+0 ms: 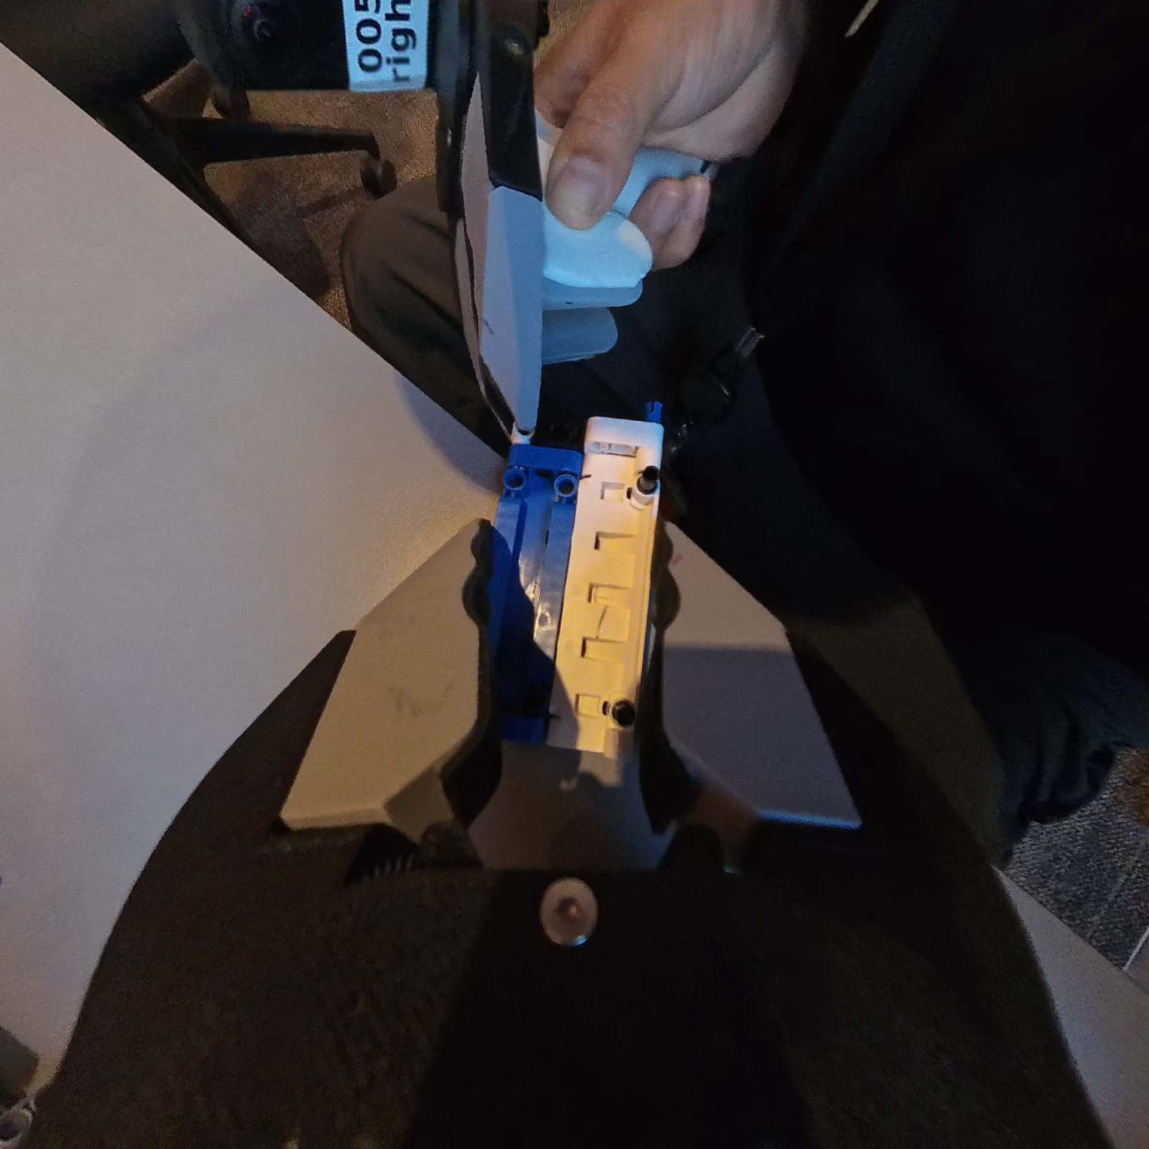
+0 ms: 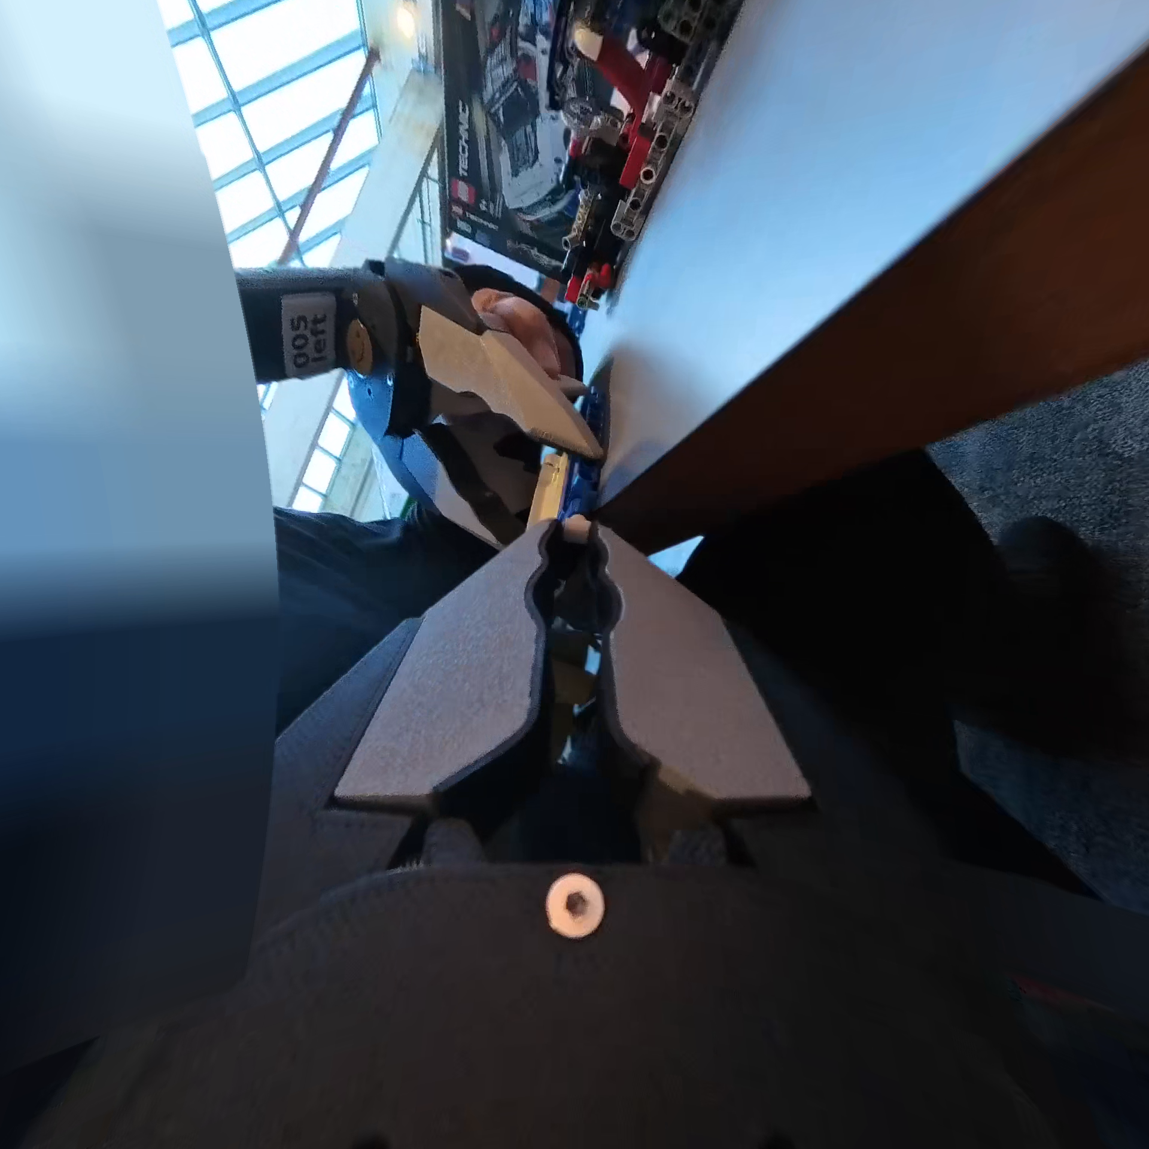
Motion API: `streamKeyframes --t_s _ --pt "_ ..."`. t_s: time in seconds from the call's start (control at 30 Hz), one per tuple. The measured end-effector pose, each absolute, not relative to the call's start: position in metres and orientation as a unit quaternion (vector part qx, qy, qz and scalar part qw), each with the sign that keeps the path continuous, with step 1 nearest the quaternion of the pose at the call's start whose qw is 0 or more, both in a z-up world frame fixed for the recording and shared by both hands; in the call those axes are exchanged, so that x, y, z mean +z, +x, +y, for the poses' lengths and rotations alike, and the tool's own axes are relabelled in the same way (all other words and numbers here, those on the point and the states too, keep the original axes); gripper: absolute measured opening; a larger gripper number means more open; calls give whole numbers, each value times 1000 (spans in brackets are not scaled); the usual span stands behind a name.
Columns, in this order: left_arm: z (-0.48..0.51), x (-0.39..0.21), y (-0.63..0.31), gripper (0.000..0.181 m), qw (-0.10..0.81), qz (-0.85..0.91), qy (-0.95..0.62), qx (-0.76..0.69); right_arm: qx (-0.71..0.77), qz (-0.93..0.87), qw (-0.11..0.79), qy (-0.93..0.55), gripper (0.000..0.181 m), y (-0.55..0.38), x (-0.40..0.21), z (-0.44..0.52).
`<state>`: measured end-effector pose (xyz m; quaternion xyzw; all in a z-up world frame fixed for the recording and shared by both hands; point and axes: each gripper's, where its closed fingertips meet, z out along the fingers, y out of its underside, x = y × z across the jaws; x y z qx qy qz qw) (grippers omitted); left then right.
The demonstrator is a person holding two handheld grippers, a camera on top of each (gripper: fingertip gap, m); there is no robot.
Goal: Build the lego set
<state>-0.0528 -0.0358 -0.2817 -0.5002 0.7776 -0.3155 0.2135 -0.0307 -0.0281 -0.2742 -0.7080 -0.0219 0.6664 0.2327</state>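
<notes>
We see the left gripper (image 1: pixel 575 559) jaws clamped on a blue-and-white lego piece (image 1: pixel 584 578); right gripper (image 2: pixel 575 547) jaws pinch a small white part (image 2: pixel 577 528) beside the tabletop (image 2: pixel 808 280) edge.

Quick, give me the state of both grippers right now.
Left gripper: shut on the blue and white lego assembly.
Right gripper: shut on a small white piece at its tips.

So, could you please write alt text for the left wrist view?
The left tongs clamp a blue and white lego assembly beyond the white table edge, while the right tongs touch its far blue end with a small white piece, held by a hand.
</notes>
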Motion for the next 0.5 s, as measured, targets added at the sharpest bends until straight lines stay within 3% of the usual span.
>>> streamKeyframes --t_s 0.5 --pt "-36 -282 -53 50 216 779 -496 -315 652 -43 222 -724 0 -25 -278 -31"
